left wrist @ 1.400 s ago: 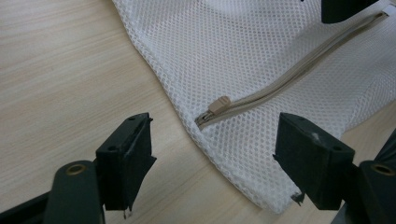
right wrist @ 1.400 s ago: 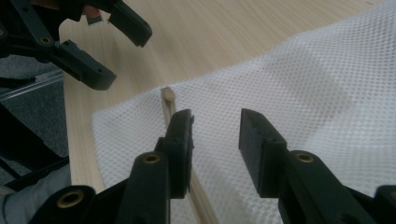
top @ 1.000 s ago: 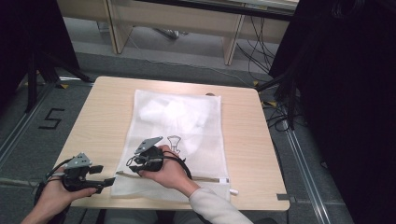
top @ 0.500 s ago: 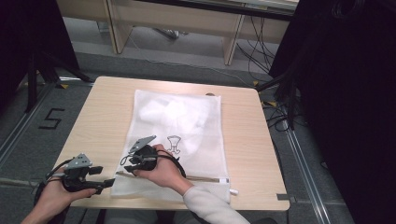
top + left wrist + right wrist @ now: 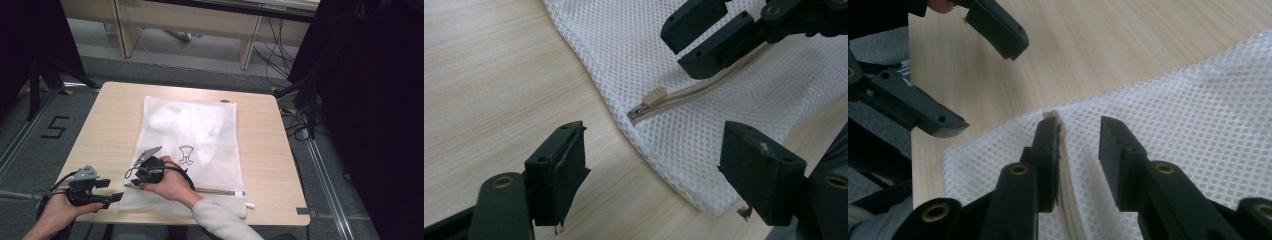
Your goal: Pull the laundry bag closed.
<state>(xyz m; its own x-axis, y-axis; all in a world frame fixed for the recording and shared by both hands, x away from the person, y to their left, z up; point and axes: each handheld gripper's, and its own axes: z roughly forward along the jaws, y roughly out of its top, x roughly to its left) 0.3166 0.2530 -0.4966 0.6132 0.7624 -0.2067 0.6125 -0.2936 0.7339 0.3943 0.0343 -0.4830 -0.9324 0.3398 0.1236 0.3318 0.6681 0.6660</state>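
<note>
**Fingers at the zipper end of a mesh bag**

Mesh bag (image 5: 187,150) lies flat on the tabletop (image 5: 260,150) in the high view, its zipper (image 5: 217,191) running along the near edge and a small black print on its middle. The right gripper (image 5: 137,177) rests on the bag's near left corner, held in a hand with a pale sleeve. The left gripper (image 5: 112,197) sits just off that corner, near the tabletop's front edge.

In the left gripper view, its own fingers (image 5: 559,175) are spread wide and hold nothing; bare wood and the bag's corner (image 5: 709,200) lie between them. Beyond, the zipper pull (image 5: 654,96) sits at the end of the tan zipper (image 5: 704,87), and the right gripper's fingers (image 5: 716,47) come down over the tape just past the pull.

In the right gripper view, its fingers (image 5: 1048,150) have just been closing and straddle the zipper (image 5: 1070,210), still with a gap between them. One finger touches the tape's edge; the other stands clear on the mesh. The left gripper (image 5: 963,75) hovers apart over the wood.
</note>
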